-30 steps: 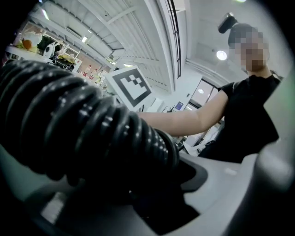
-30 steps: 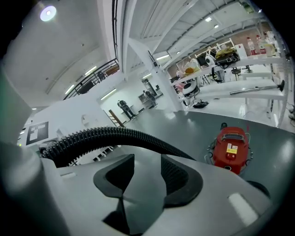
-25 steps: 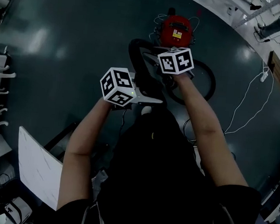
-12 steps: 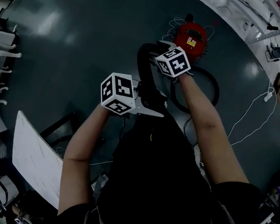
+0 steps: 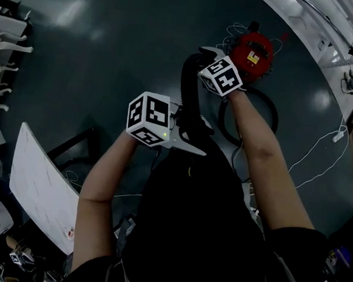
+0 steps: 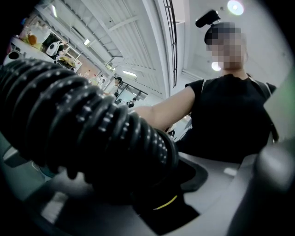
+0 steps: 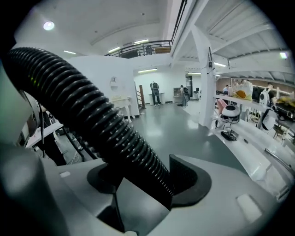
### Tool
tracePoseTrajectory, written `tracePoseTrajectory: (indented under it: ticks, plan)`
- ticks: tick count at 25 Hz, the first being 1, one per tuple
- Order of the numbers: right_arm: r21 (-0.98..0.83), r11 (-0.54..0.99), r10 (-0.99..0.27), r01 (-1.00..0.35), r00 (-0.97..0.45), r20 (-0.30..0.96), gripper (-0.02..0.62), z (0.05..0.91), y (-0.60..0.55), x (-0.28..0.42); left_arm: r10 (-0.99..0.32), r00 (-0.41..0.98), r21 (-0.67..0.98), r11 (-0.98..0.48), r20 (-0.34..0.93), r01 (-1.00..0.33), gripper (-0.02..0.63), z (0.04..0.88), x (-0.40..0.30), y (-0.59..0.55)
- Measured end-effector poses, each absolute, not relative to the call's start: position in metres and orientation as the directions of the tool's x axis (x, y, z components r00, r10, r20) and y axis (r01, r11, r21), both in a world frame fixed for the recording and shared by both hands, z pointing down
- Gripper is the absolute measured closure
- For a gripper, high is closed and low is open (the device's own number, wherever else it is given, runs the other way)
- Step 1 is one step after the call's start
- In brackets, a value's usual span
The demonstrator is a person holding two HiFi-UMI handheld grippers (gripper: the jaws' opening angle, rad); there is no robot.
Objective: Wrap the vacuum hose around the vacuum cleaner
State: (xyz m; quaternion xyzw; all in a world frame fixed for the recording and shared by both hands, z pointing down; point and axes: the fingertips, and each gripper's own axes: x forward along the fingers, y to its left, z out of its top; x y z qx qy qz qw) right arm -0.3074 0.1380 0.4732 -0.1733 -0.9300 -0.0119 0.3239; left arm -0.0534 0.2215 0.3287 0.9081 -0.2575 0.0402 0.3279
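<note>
Left gripper clamps the black ribbed plastic vacuum hose low, while the right gripper – jaws just closing – sits loose around it near the round red canister vacuum cleaner on the dark floor – risk: the hose slides through that slack hold and the loop drops unwound.

Head view: dim, dark floor with pale shiny spots of glare.
Left gripper view: hose close up and blurry, ceiling lamp glows.
Right gripper view: bright and sharp, straight lines bend at the edges.
</note>
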Motion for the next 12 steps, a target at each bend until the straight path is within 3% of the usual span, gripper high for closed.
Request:
tracePoseTrajectory:
  ticks: [12]
  plan:
    - [-0.073, 0.884, 0.382, 0.462, -0.624, 0.682, 0.327, 0.471, 0.143, -0.299, -0.355, 0.9, 0.556, -0.708, 0.253, -0.435, 0.37, 0.354, -0.047, 0.25]
